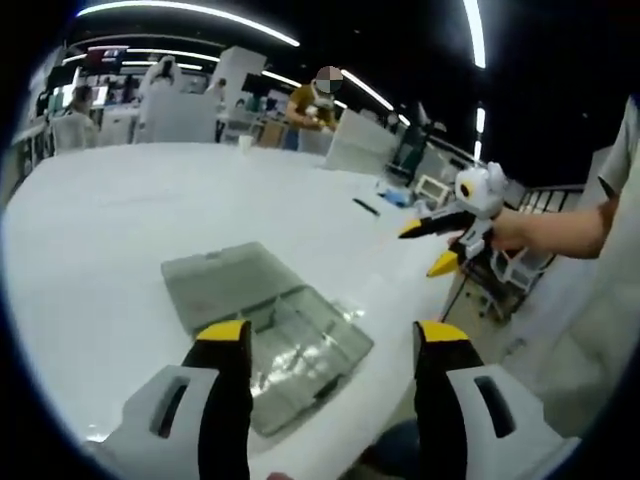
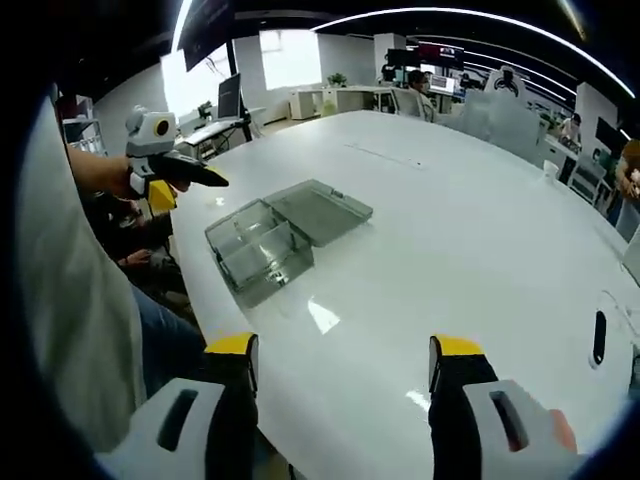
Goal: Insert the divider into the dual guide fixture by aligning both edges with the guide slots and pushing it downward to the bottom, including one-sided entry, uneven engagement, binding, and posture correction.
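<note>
A clear plastic compartment box (image 1: 300, 345) lies on the white table (image 1: 120, 230) close to its near edge, with its hinged lid (image 1: 225, 280) folded flat open beside it. Thin clear partitions (image 2: 252, 238) stand inside the box (image 2: 258, 250); I cannot single out a loose divider. My left gripper (image 1: 332, 332) hovers open just short of the box, nothing between its yellow-tipped jaws. My right gripper (image 2: 345, 346) is open and empty too, over bare table well away from the box. The right gripper (image 1: 427, 248) hangs off the table's edge, and the left gripper (image 2: 190, 190) is held beside the box.
A black pen (image 2: 598, 338) lies on the table far from the box, also the pen (image 1: 366, 207). The person's white sleeve and jeans (image 2: 165, 340) sit along the table edge. Desks, monitors and people fill the background beyond the table.
</note>
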`<state>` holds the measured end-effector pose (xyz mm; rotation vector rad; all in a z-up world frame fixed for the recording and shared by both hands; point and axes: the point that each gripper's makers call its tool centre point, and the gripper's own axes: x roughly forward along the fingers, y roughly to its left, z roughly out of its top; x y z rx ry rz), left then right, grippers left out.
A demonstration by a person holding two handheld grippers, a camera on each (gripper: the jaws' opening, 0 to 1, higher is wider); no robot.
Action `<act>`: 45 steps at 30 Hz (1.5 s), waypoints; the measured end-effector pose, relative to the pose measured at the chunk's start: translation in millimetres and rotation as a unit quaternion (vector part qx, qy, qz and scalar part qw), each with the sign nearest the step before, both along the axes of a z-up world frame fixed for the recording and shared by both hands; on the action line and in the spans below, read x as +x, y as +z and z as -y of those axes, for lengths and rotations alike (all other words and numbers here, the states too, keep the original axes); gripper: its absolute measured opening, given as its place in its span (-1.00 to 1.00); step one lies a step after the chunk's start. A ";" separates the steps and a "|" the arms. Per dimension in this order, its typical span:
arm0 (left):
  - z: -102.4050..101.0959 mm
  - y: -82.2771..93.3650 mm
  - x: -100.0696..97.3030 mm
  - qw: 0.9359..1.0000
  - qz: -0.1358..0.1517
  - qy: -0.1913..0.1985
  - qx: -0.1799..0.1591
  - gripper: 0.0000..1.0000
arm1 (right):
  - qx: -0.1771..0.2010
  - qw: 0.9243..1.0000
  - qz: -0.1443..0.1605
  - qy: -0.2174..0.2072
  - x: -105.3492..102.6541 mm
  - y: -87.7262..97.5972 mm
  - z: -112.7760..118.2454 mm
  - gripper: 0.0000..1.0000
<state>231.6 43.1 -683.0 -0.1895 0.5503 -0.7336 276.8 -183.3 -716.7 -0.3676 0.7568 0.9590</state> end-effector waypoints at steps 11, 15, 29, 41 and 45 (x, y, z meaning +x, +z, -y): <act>-1.9 -2.3 3.4 1.000 -0.004 0.006 0.006 0.27 | -0.029 0.999 -0.005 0.020 11.2 -12.0 19.0 0.31; -2.2 -2.8 4.8 1.000 -0.005 0.008 0.006 0.27 | -0.040 0.999 -0.010 0.030 14.9 -18.3 25.2 0.29; -2.2 -6.4 7.6 1.000 -0.006 0.004 0.021 0.26 | -0.078 0.994 -0.021 0.071 19.3 -38.6 39.5 0.22; -2.4 -10.7 7.8 0.999 -0.005 -0.002 0.043 0.25 | -0.102 0.987 -0.027 0.118 25.2 -57.1 46.8 0.11; -3.5 -12.6 7.2 0.999 -0.009 -0.001 0.048 0.25 | -0.121 0.982 -0.022 0.145 26.0 -61.6 49.6 0.09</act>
